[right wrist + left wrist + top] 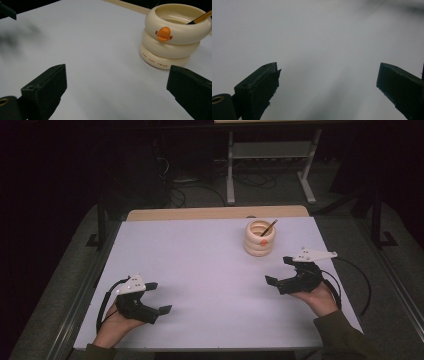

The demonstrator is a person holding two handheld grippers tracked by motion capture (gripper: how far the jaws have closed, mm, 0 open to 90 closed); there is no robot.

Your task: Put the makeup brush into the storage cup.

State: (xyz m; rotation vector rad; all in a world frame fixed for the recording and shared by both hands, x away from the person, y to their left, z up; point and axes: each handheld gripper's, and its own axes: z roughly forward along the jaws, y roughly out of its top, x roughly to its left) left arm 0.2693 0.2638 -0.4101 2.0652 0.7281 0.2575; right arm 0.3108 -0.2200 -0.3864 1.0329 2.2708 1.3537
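Note:
A cream ringed pot with an orange duck-bill mark stands at the back right of the white table; a dark pencil leans inside it. The right gripper view has the pot ahead at upper right with the pencil poking over its rim. My right gripper is open, low over the table in front of the pot, nothing between its jaws. My left gripper rests open near the front left, facing bare table.
A strip of wooden tabletop runs along the far edge. Beyond it stand white desk legs and cables on a dark floor. Metal rails flank the table's left and right sides.

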